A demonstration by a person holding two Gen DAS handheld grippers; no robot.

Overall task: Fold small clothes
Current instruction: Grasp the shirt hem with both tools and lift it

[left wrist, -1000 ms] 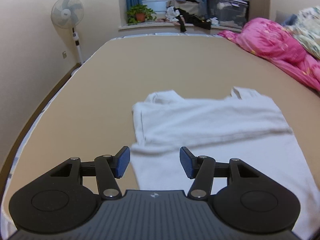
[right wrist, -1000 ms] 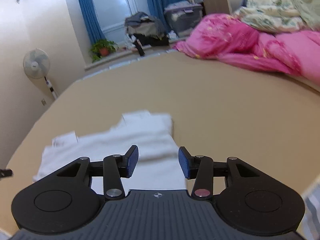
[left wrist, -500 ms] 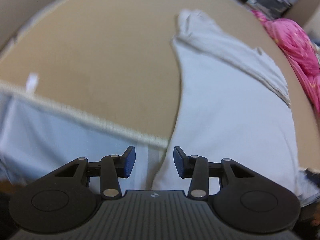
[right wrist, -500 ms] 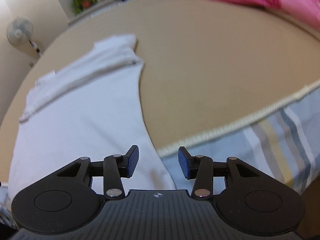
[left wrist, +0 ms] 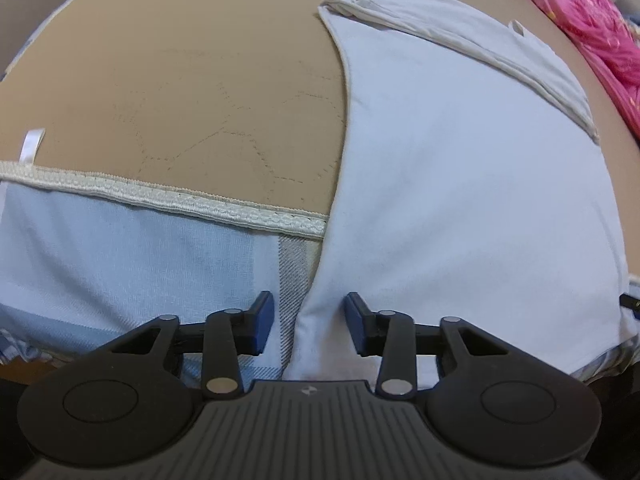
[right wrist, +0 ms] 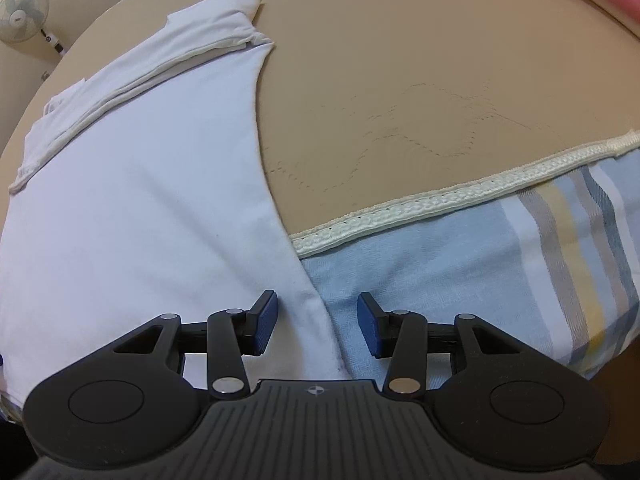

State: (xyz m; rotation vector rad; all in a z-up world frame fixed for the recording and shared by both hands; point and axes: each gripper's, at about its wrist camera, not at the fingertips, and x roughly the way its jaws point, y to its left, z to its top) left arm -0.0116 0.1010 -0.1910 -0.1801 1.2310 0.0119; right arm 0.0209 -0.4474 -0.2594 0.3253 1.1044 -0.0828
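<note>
A white garment [left wrist: 460, 184] lies flat on the tan bed cover, its far part folded over in a band, its near hem hanging over the bed's front edge. My left gripper [left wrist: 310, 322] is open, its fingers either side of the garment's near left corner. In the right wrist view the same garment [right wrist: 132, 200] fills the left half. My right gripper [right wrist: 316, 324] is open, its fingers either side of the near right corner. Neither grips the cloth.
The tan cover [left wrist: 180, 92] ends in a cream braided trim [right wrist: 460, 196] above a blue striped sheet [right wrist: 500, 264]. A pink quilt [left wrist: 592, 28] lies at the far right. A standing fan [right wrist: 22, 12] stands by the left wall.
Both grippers have come down and back from over the bed to the garment's near hem at the bed's edge. The view tilted down. Both stay open.
</note>
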